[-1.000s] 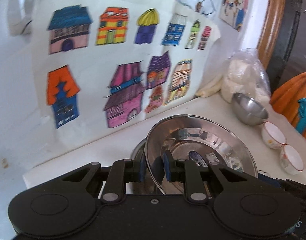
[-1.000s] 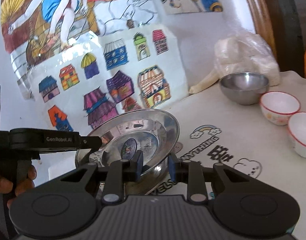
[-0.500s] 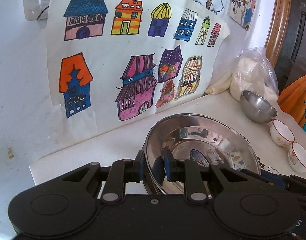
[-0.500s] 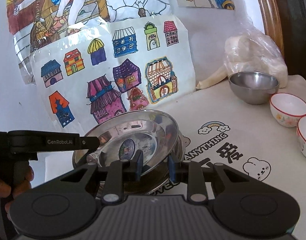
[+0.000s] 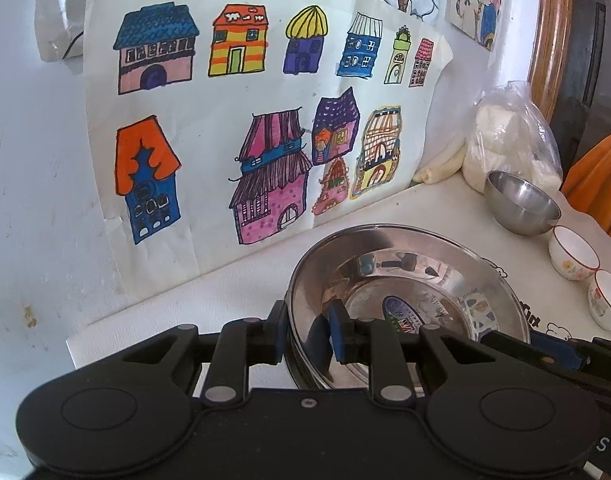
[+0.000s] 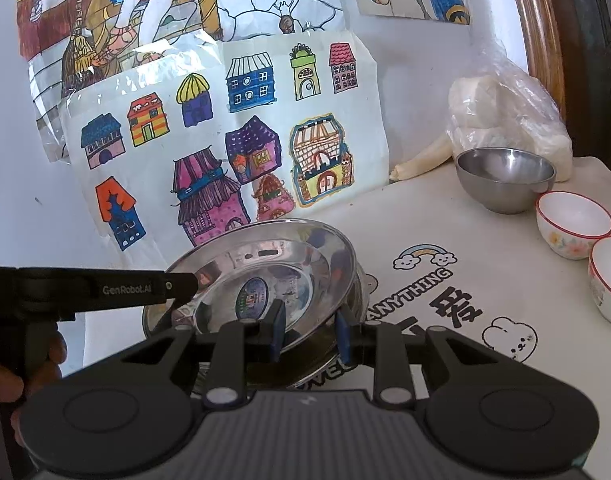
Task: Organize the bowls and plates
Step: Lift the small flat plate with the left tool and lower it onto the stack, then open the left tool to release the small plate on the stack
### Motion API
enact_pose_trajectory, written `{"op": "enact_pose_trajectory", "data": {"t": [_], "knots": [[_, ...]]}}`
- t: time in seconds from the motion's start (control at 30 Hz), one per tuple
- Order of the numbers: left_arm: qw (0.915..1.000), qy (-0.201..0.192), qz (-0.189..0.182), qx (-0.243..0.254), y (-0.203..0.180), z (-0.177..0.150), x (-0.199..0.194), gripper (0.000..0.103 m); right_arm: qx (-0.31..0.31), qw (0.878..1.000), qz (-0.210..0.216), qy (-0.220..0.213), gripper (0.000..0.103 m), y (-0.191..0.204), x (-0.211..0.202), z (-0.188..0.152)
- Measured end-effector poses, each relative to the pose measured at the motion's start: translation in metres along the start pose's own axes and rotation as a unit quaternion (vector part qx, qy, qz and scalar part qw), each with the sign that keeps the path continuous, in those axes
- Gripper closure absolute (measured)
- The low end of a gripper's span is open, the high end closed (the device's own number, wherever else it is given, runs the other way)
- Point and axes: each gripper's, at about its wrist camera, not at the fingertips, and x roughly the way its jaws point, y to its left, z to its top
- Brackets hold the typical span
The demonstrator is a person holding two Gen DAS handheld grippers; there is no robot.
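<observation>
A shiny steel plate [image 5: 417,264] with a round sticker rests tilted on a lower steel dish [image 6: 345,312]. My left gripper [image 5: 307,338] has one finger outside and one inside the plate's near-left rim, with a small gap around it. In the right wrist view the left gripper [image 6: 185,284] reaches the plate [image 6: 265,264] from the left. My right gripper [image 6: 309,332] is open around the plate's near edge. A steel bowl [image 6: 505,176] and two white red-rimmed bowls [image 6: 573,224] [image 6: 609,276] stand at the right.
Children's drawings of houses [image 5: 245,120] hang on the white wall behind. A plastic bag of white lumps [image 6: 505,116] sits at the back right by a wooden frame [image 6: 533,20]. The white tablecloth [image 6: 445,292] has printed cartoons and letters.
The plate has come down from its tilt to rest on the lower dish. The left gripper's fingers have loosened a little around the rim. The right gripper has opened wider.
</observation>
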Motion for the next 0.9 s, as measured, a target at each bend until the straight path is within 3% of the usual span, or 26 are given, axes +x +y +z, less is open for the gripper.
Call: {"op": "enact_pose_trajectory", "data": {"t": [0.57, 0.9], "knots": [[1.0000, 0.000, 0.003, 0.006, 0.001, 0.000, 0.002, 0.079, -0.051, 0.998, -0.040, -0.014, 0.068, 0.018, 0.002, -0.009], [0.9999, 0.005, -0.009, -0.001, 0.000, -0.001, 0.001, 0.079, -0.068, 0.996, -0.054, -0.019, 0.056, 0.022, 0.004, -0.013]]}}
